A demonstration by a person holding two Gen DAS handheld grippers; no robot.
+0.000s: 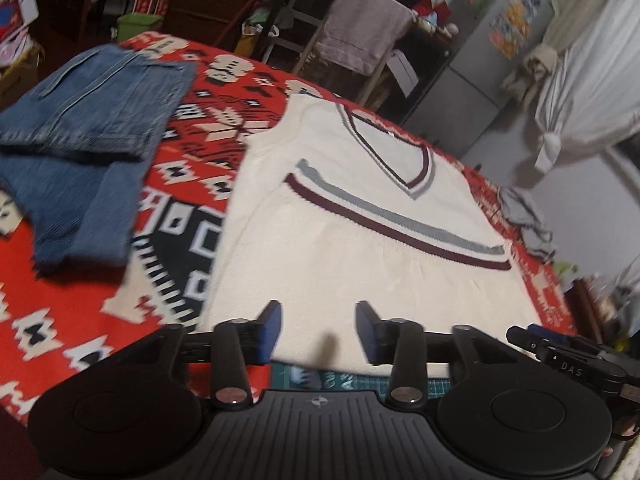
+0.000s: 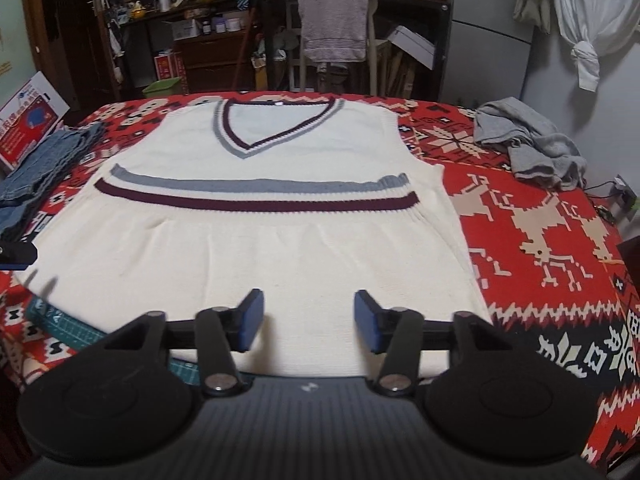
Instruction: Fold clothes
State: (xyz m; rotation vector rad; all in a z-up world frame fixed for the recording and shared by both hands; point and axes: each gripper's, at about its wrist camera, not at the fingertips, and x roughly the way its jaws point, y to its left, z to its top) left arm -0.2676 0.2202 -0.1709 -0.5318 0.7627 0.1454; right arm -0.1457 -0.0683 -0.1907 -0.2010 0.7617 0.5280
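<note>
Looking across a counter (image 2: 560,240) covered with a red patterned cloth, I am seeing clothes laid out from left to right. Folded blue jeans (image 1: 80,140) are lying at the far left, apart from the other garments. A cream sleeveless knit vest (image 2: 280,248) is lying flat in the middle, its V-neck pointing away from me, with a grey stripe and a maroon stripe crossing it; the lower part is lying doubled up toward those stripes. A crumpled grey garment (image 2: 528,144) is sitting at the far right, well apart from the vest. A strip of green cutting mat (image 1: 344,382) is showing under the vest's near edge.

I am holding the left tongs (image 1: 319,330) just over the vest's near edge, blue pads spread wide apart and gripping nothing. I am holding the right tongs (image 2: 309,320) over the same near edge, further right, also spread wide with nothing between the pads. Beyond the counter, a chair with a pinkish towel (image 2: 334,20) draped over it is standing before cluttered shelves.
</note>
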